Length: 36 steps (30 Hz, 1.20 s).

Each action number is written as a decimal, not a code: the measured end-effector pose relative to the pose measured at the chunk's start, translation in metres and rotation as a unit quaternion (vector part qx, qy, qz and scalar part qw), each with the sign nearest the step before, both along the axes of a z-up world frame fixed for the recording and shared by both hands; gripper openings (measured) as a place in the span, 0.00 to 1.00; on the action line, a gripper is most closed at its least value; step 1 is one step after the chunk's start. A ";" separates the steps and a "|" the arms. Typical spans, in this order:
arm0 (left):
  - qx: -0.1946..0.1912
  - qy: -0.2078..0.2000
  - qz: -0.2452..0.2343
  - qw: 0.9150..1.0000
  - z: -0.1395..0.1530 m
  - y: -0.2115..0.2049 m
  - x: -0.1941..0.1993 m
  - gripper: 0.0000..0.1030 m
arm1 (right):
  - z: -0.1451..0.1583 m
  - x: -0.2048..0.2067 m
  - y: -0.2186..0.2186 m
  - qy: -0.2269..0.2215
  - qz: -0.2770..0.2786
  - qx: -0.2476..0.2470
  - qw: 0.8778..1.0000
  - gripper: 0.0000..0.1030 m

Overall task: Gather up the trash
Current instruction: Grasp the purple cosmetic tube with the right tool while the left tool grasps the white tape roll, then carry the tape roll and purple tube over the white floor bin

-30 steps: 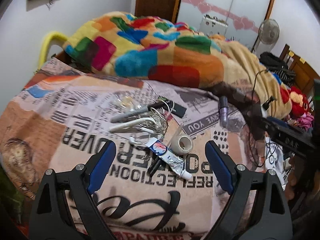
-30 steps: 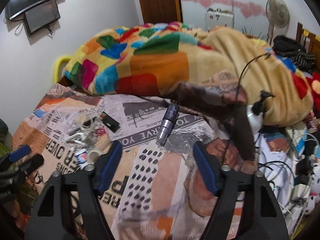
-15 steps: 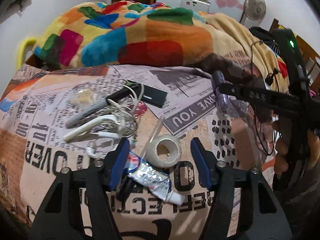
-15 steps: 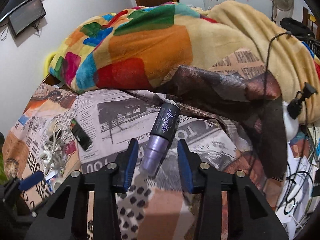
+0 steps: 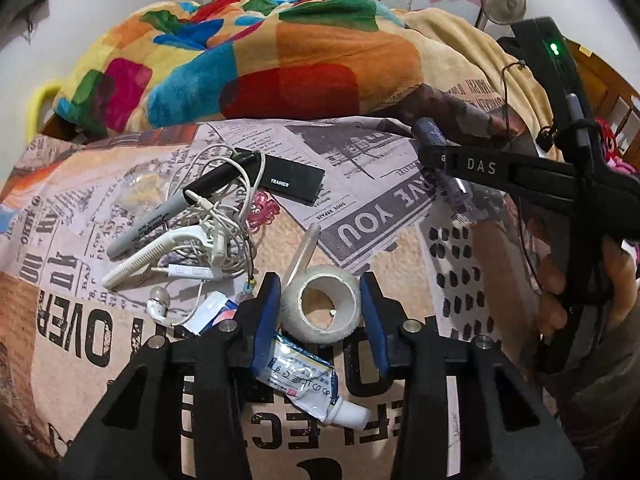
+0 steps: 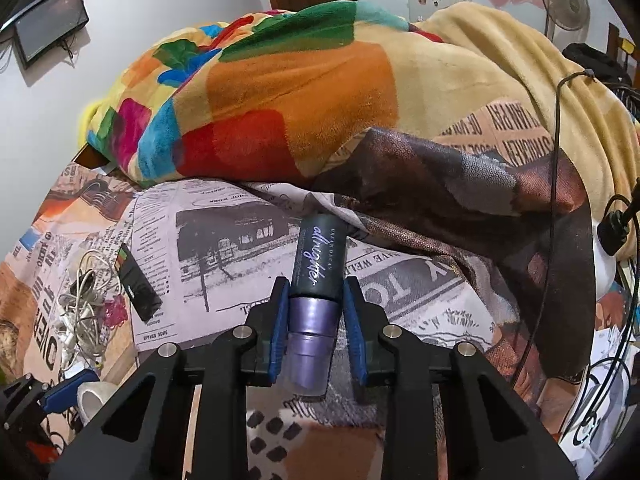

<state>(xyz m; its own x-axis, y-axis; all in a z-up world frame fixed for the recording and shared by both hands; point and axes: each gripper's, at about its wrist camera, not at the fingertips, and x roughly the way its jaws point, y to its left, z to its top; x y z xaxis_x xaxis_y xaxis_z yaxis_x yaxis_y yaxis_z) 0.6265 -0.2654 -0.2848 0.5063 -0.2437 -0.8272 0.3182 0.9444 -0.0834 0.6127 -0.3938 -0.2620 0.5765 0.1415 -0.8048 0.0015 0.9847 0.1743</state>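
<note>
On the newsprint bedspread point(image 5: 120, 344) nothing is collected yet. My right gripper point(image 6: 316, 324) straddles the purple spray bottle point(image 6: 316, 300), my left gripper point(image 5: 320, 312) the tape roll point(image 5: 324, 308); both jaws near-closed, neither lifted. Tube point(image 5: 308, 380) and earphones point(image 5: 208, 236) remain.

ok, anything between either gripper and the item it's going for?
Nothing visible. The left gripper already has the tape roll between its fingers, with a crumpled tube lying just under and behind it. The right gripper straddles the purple spray bottle on the bedsheet, with no clutter between them.
</note>
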 end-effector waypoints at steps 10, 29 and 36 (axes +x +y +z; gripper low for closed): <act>-0.033 -0.006 0.004 0.999 0.031 0.011 -0.006 0.38 | 0.017 -0.011 0.001 0.001 0.002 0.023 1.000 0.23; -0.067 -0.096 0.088 0.989 0.184 0.098 -0.113 0.38 | 0.175 -0.124 0.066 -0.116 0.094 0.032 0.988 0.23; -0.070 -0.130 0.135 0.980 0.232 0.144 -0.177 0.38 | 0.225 -0.177 0.101 -0.160 0.142 0.036 0.976 0.23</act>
<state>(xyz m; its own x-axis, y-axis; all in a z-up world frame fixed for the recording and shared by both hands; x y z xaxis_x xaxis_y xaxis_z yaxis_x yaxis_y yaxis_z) 0.4497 -0.1217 -0.0531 0.7572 -0.1736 -0.6297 0.0858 0.9821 -0.1676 0.4354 -0.2929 -0.0366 0.7258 0.3817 -0.5723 -0.3351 0.9227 0.1905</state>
